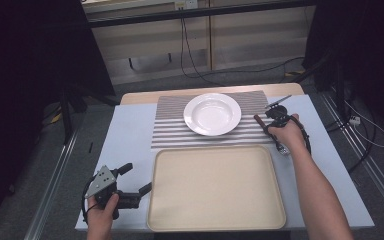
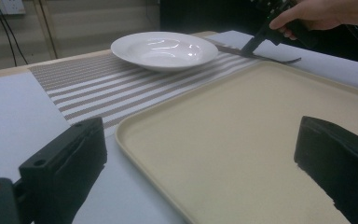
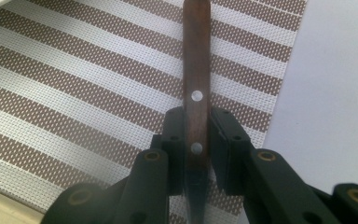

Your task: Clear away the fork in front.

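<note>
A knife with a brown wooden handle [image 3: 196, 56] lies over the right edge of the striped placemat [image 3: 74, 93], its blade [image 1: 281, 148] pointing toward the person. My right gripper [image 3: 196, 140] is shut on the handle, a pad on each side of the riveted part. In the high view this gripper [image 1: 275, 120] sits right of the white plate [image 1: 212, 114]. My left gripper [image 1: 137, 178] stands open with nothing between its jaws, at the table's front left beside the beige tray [image 1: 215, 187]. The left gripper view looks across the tray [image 2: 242, 140] toward the plate [image 2: 164, 49].
The tray takes up the front middle of the pale blue table [image 1: 125, 135], just in front of the placemat [image 1: 170, 130]. Cables and black stands lie on the floor beyond and beside the table.
</note>
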